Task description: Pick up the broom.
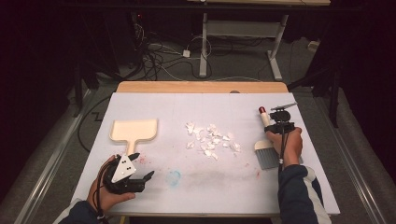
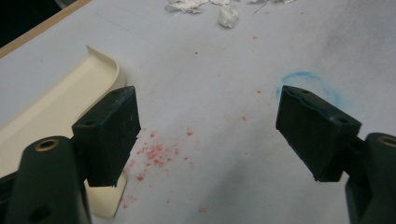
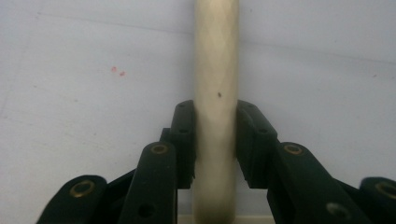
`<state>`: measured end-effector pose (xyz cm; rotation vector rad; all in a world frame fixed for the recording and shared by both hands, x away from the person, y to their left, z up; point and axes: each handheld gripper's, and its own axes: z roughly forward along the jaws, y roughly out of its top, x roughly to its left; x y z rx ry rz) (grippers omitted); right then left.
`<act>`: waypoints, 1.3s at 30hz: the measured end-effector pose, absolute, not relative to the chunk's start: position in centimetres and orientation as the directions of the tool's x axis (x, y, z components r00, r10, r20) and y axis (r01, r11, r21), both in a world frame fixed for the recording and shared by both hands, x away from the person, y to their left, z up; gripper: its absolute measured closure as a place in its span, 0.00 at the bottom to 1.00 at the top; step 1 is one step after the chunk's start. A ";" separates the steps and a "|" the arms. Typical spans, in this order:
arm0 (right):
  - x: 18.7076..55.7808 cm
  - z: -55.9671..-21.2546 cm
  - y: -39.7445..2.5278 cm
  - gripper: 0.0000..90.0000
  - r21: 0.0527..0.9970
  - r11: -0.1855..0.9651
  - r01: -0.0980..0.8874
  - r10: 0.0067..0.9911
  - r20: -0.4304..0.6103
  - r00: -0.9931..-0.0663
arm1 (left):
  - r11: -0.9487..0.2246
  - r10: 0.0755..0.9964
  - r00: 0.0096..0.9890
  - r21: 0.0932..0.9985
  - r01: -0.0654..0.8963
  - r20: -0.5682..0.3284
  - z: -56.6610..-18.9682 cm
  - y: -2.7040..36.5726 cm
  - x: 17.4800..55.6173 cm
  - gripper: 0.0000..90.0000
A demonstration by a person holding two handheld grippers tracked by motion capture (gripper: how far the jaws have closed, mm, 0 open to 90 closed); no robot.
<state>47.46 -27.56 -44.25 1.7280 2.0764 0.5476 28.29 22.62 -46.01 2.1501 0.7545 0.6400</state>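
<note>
Nearest the person, the left gripper [image 1: 142, 172] rests low over the white table cover [image 1: 224, 182] with its jaws spread wide and nothing between them. In the left gripper view one jaw stands just beside the cream dustpan handle [image 2: 109, 198], so the gripper appears placed to take that handle next. Faint red specks [image 2: 154, 156] and a blue ring mark [image 2: 306, 81] stain the cover between the jaws.

On the right, the right gripper [image 1: 279, 127] is closed on the brush handle [image 3: 216, 93]: both jaws press the pale round shaft from opposite sides, square across it, a hold that would keep the brush from rolling during a sweep. In the high view the brush [image 1: 265, 148] lies along the right edge of the cover, its red-capped end [image 1: 262, 110] pointing away from the person and its grey bristle head [image 1: 267, 157] toward the person, beside the hand [image 1: 290, 143].

Farther out, the dustpan [image 1: 134, 131] lies flat at left, handle toward the left gripper. The scattered white paper scraps [image 1: 211, 140] sit mid-table, between dustpan and brush and well apart from both, so the sweeping is judged not yet begun.

Beyond the table edge, cables [image 1: 161, 60] trail across the floor.
</note>
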 end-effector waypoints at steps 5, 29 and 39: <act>45.6 -42.8 -28.0 0.79 0.630 0.183 0.755 0.978 -0.040 -0.204 | -0.545 0.689 0.695 0.778 0.311 0.205 -46.0 22.5 28.2 0.23; 36.1 -35.8 -26.5 0.79 0.898 0.174 0.405 0.922 -0.004 -0.388 | -0.453 0.616 0.781 0.856 0.249 0.099 -42.7 16.7 28.8 0.24; 34.3 -34.9 -23.2 0.79 0.920 0.203 0.335 0.894 -0.034 -0.447 | -0.445 0.523 0.847 0.878 0.177 0.094 -41.3 11.5 28.8 0.25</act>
